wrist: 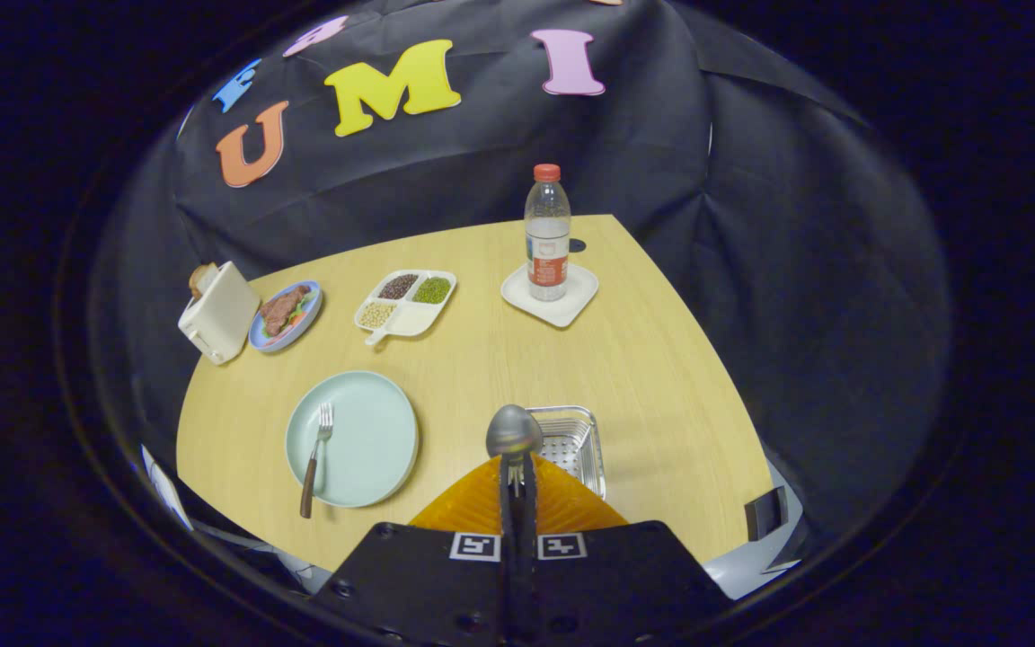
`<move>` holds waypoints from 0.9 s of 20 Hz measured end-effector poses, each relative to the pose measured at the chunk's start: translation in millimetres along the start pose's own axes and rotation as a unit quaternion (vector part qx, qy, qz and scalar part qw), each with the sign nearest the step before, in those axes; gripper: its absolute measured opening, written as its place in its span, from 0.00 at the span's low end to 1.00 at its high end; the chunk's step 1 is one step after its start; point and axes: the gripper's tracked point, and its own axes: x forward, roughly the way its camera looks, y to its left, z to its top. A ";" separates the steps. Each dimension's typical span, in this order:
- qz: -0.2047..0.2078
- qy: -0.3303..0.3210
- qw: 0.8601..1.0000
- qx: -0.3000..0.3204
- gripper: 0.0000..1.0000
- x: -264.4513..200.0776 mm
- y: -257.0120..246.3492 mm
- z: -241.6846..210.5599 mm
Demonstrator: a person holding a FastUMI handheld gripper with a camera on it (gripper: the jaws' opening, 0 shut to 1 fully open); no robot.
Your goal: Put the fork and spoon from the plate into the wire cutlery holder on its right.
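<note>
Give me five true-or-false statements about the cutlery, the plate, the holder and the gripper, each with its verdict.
1. The hand-held gripper is shut on the spoon, bowl end up. True.
2. The fork already stands in the wire holder. False: it lies on the pale green plate, its handle jutting over the near rim.
3. The spoon is held just beside and above the wire holder. True.
4. The water bottle lies on its side on the table. False: it stands upright on a white square dish.
5. The divided tray is empty. False: three compartments hold beans or grains.
</note>
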 end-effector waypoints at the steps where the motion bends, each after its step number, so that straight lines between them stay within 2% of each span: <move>1: 0.001 0.001 1.000 0.003 0.00 0.1 -4.3 -2.4; 7: -0.001 0.009 1.000 0.019 0.00 6.4 -14.1 -12.8; 18: -0.028 -0.040 0.999 0.014 0.01 -15.0 -7.4 1.1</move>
